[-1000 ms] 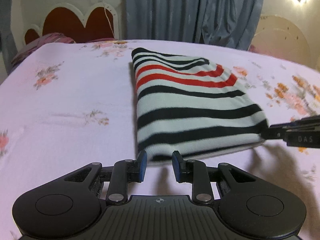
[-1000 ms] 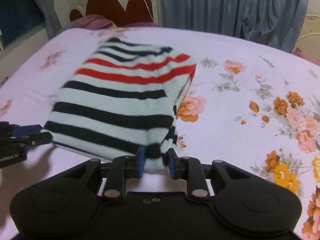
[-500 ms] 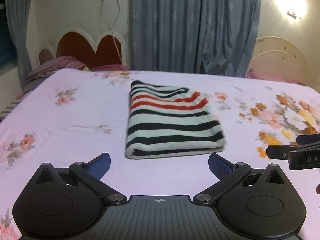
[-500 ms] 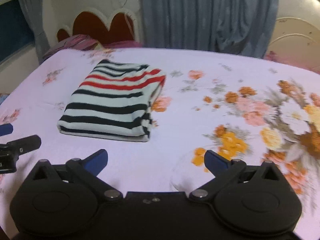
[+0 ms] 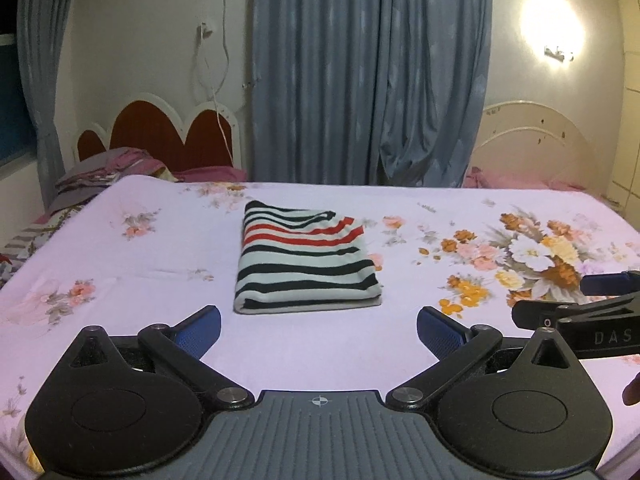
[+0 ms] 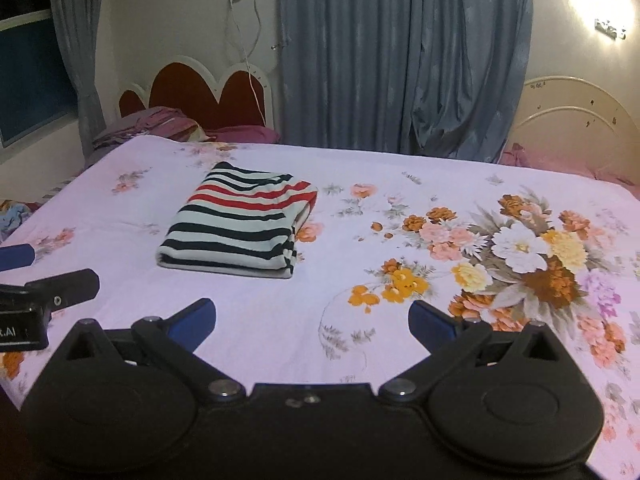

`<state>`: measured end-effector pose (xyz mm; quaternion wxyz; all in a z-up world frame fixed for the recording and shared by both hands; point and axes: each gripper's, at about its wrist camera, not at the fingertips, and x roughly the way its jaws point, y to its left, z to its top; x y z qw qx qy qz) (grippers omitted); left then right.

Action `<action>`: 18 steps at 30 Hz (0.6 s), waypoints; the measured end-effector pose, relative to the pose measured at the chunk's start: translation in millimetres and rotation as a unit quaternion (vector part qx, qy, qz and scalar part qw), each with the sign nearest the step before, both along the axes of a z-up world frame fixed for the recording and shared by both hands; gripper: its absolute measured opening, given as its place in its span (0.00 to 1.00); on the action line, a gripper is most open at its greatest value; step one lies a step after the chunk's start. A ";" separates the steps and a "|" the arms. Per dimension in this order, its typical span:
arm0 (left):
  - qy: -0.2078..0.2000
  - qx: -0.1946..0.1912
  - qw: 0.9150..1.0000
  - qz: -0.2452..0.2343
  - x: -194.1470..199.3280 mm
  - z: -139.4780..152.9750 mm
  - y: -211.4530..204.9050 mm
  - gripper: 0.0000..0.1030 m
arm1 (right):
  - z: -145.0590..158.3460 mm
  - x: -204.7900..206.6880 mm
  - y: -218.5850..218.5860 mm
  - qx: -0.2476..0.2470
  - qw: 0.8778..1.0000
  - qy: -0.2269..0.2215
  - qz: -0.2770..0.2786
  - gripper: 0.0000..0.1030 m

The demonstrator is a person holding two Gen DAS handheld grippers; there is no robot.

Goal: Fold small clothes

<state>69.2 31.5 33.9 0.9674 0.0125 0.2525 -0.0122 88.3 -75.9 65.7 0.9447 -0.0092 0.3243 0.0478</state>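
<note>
A striped garment (image 5: 306, 262), white with black and red stripes, lies folded into a neat rectangle in the middle of the bed; it also shows in the right wrist view (image 6: 240, 226). My left gripper (image 5: 319, 330) is open and empty, held back from the garment's near edge. My right gripper (image 6: 312, 320) is open and empty, near the bed's front, to the right of the garment. The right gripper's side shows at the right edge of the left wrist view (image 5: 580, 316), and the left gripper's at the left edge of the right wrist view (image 6: 44, 288).
The bed has a lilac sheet (image 5: 120, 264) with a large flower print (image 6: 520, 256) on the right. A red-and-white headboard (image 5: 160, 132) and pillows (image 5: 104, 168) stand at the far left, blue curtains (image 5: 368, 72) behind, a cream headboard (image 5: 536, 144) at the far right.
Both grippers let go of the garment's near edge, opened wide and drew back and up from it. The garment now lies folded and flat on the bed.
</note>
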 end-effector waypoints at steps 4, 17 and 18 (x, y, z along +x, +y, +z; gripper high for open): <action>-0.003 -0.003 1.000 0.002 -13.6 2.7 2.4 1.00 | 5.9 -14.1 1.6 0.002 1.000 -0.008 -0.001 0.99; -0.021 -0.012 1.000 0.001 -29.6 11.1 11.6 1.00 | 19.8 -28.4 13.9 -0.006 0.999 -0.033 -0.003 0.99; -0.022 -0.012 1.000 0.000 -29.7 11.3 11.1 1.00 | 20.3 -28.8 14.7 -0.006 0.999 -0.033 -0.004 0.99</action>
